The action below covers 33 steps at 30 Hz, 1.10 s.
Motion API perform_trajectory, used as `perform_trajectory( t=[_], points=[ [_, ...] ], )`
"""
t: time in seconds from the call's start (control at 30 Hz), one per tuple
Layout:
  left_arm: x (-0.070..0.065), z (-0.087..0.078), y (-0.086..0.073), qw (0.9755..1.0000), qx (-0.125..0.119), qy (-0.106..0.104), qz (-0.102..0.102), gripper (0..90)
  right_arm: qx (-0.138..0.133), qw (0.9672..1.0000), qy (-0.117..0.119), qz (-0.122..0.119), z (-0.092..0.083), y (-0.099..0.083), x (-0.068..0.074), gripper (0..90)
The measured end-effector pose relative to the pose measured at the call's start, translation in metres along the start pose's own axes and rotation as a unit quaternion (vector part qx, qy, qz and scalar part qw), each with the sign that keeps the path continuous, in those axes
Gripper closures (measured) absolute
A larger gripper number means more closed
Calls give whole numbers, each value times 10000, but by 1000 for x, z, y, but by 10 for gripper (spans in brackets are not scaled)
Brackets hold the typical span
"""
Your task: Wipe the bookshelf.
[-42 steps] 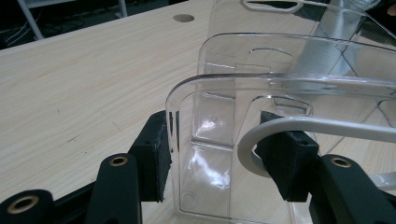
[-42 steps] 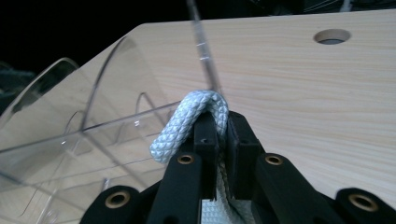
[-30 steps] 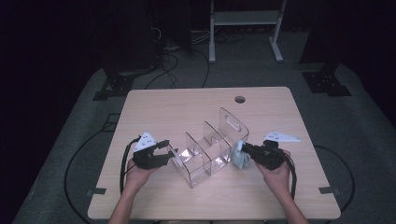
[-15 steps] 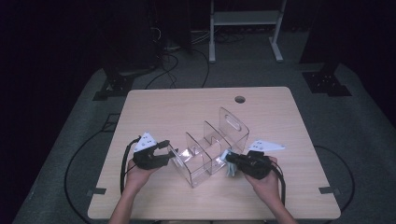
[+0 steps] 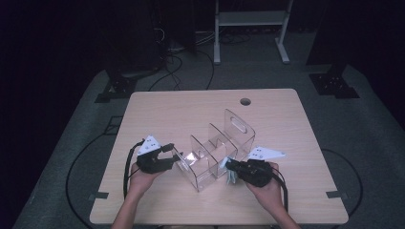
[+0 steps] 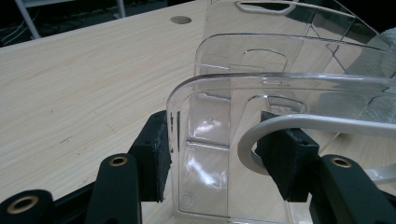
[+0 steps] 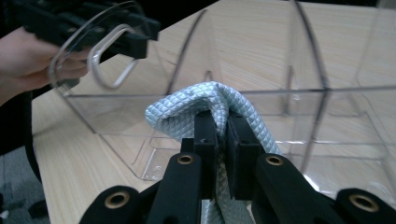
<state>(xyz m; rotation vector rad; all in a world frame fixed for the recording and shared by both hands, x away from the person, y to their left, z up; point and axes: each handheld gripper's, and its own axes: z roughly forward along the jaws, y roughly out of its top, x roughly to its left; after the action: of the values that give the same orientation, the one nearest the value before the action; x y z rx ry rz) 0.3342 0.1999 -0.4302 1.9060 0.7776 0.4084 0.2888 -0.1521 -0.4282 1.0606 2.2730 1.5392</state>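
Clear acrylic divided organizer (image 5: pixel 217 155) sits upright mid-counter, angled diagonally; tall rounded partitions with handle cutouts, several open compartments. Its near-left end wall (image 6: pixel 205 140) is clamped. Pale blue-grey quilted cloth (image 7: pixel 205 105), diamond-textured, is folded over and pinched at the fold, bunched just outside the organizer's long clear side wall, at its near-right side (image 5: pixel 230 175).

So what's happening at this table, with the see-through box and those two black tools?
A person works at a light wooden table with a handheld gripper in each hand. The left gripper clamps the end wall of a clear plastic divided organizer, steadying it. The right gripper is shut on a folded pale blue-grey quilted cloth, held right at the organizer's open side, not yet placed inside a compartment.
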Motion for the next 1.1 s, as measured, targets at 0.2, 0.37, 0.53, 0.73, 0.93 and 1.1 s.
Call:
perform_trajectory(
  t=[0.2,0.37,0.53,0.73,0.93,1.1],
  points=[
    [-2,2,1,10000,-22,-36,-7,459,-127,9987,-306,379,-11,1,-29,837],
    [-4,2,0,10000,-41,-3,-41,458,-59,9997,-140,206,-5,0,-16,836],
    [-3,2,0,10000,-29,-33,-32,457,54,10000,69,-22,1,0,-1,837],
    [-6,3,1,10000,-32,-32,-10,457,-49,9993,-224,284,-7,-1,-19,838],
    [-4,2,1,10000,-34,-10,-43,456,101,9997,207,27,6,-2,8,837],
    [-6,3,1,10000,-27,-47,-46,457,-8,9999,-76,108,-3,0,-8,838]
  ],
)
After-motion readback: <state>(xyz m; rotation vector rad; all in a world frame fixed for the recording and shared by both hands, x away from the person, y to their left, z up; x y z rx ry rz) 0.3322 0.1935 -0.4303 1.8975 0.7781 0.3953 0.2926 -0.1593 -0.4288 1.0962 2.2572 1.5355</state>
